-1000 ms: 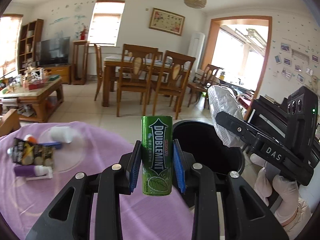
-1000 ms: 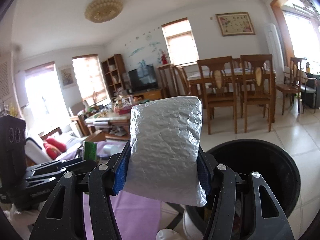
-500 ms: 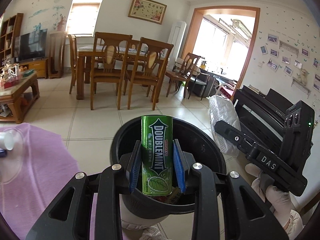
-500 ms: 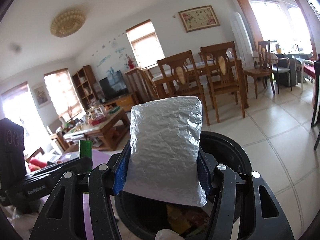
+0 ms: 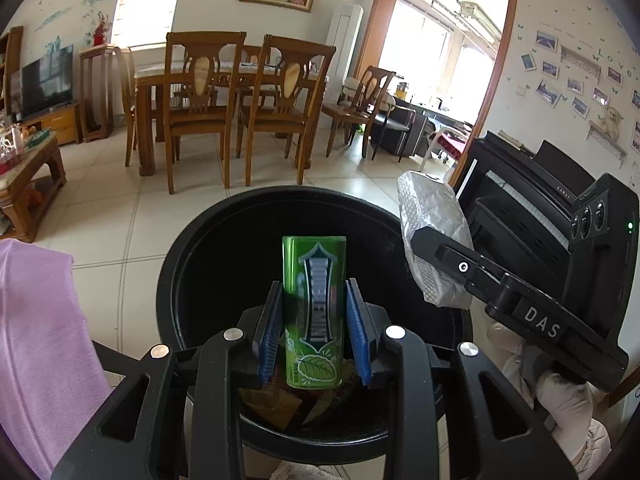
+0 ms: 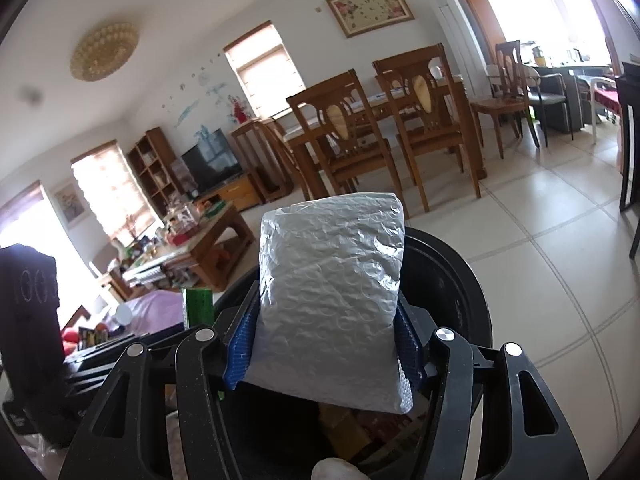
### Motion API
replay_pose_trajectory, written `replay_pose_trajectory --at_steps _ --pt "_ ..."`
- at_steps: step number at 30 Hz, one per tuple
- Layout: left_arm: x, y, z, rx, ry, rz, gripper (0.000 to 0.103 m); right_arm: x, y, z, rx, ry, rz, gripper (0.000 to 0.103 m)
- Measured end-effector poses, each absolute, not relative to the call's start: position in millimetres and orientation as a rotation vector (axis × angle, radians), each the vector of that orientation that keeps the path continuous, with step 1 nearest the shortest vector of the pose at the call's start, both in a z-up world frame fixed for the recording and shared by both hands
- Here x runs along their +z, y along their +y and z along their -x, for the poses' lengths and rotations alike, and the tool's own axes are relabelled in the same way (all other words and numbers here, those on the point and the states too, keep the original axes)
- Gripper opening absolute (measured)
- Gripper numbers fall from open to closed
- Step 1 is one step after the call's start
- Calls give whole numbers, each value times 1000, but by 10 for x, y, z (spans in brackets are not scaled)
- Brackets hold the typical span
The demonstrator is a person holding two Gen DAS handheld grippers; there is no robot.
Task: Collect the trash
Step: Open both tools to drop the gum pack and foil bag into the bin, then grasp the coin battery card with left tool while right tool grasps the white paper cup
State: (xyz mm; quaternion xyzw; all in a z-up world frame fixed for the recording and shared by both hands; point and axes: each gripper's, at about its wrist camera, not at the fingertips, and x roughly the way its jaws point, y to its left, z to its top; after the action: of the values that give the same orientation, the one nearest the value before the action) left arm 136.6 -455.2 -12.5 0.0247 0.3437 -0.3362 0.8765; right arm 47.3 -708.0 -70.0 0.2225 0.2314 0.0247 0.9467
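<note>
Pale floor tiles [image 5: 100, 216] ran toward a wooden dining table [image 5: 224, 76] with chairs (centre of the frame); a black piano [image 5: 532, 196] stood right, below a sunlit doorway [image 5: 440, 52].

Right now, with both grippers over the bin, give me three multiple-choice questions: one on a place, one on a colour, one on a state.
1. Where is the green gum pack?
A. on the purple cloth
B. between the left gripper's fingers, above the black bin
C. on the dining table

2. What colour is the padded bag in the right gripper?
A. silver
B. red
C. yellow

3. What state is the bin in?
A. lidded
B. tipped over
C. open, with some trash already inside

Answers: 1 B, the pack stands upright between the blue pads with the bin's mouth behind it. 2 A, its bubbled surface is silvery grey in both views. 3 C, the rim is uncovered and wrappers lie at the bottom.
</note>
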Motion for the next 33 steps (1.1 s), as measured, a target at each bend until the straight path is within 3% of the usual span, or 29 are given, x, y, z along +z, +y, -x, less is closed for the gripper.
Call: replay_pose_trajectory --at_steps 6,8,11,14,17,21,25,33 --pt "-125 -4614 -1330 -678 715 -92 35 -777 -7108 -513 44 486 -481 71" --pt "-119 -4598 -1325 -667 718 -87 50 -781 -7101 -500 45 483 -490 78" --pt "-57 -4488 -1300 -642 696 -75 66 -766 -7057 -475 47 480 -486 78" --pt "16 -4401 -1253 -630 678 -65 79 -729 -7008 -432 48 474 -482 79" --pt "97 -4281 -1194 -607 652 -59 89 -688 -6958 -415 57 463 -491 89" --pt "193 -4049 -1105 -582 635 -46 90 -610 -6799 -394 82 457 -489 95" --pt "287 -3699 -1041 -534 612 -24 98 -486 -6503 -427 123 457 -455 95" --pt "378 -2731 -1034 -393 577 51 98 -242 -5535 -685 251 480 -359 95"
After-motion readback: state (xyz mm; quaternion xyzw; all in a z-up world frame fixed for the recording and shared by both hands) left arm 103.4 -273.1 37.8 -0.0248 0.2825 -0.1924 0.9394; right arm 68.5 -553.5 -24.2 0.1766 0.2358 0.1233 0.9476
